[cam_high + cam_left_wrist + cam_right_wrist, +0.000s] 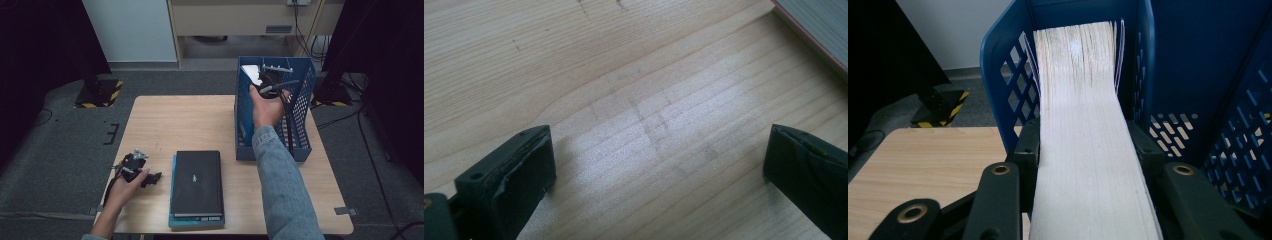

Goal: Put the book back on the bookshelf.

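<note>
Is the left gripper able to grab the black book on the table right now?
Probably yes. The left gripper rests open on the table beside the black book, with bare wood between them.

Nothing here can be read: the small pale mark on the flat black book cover (pixel 196 182) is too tiny to make out.

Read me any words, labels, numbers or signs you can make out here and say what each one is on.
No text can be read.
Small pale mark on the cover of the black hardcover book on the wooden table: too small to read.
Book with pale page edges held by the right tongs in the blue perforated plastic basket: no print showing.
</note>
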Tool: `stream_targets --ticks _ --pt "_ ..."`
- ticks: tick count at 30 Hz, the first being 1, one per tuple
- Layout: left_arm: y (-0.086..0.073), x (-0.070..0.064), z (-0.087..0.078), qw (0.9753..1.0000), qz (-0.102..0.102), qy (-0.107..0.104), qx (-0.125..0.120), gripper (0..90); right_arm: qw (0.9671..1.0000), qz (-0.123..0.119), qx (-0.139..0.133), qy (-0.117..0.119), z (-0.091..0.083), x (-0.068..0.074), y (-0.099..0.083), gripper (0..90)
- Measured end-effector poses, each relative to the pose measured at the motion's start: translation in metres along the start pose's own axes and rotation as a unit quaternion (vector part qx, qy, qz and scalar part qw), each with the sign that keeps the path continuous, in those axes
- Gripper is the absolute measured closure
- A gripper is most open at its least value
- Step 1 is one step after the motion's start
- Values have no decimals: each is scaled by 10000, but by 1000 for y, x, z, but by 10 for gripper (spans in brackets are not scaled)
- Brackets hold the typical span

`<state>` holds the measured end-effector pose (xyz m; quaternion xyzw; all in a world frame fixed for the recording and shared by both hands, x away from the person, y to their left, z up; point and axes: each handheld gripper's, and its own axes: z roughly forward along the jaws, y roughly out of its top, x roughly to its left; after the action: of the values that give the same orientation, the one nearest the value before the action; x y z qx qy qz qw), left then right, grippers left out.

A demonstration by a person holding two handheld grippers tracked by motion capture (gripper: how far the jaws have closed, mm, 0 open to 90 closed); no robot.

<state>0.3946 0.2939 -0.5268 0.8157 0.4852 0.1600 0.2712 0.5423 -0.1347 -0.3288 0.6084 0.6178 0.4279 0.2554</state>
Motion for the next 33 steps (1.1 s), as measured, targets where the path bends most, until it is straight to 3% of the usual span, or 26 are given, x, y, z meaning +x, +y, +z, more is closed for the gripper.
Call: stream_targets --ticks 20,33 --pt "1 0 1 10000 12 -25 -6 0 9999 36 -96 -64 4 1 -3 597" --pt "1 -1 1 10000 33 -41 8 0 9999 -136 -85 -52 2 4 -14 594"
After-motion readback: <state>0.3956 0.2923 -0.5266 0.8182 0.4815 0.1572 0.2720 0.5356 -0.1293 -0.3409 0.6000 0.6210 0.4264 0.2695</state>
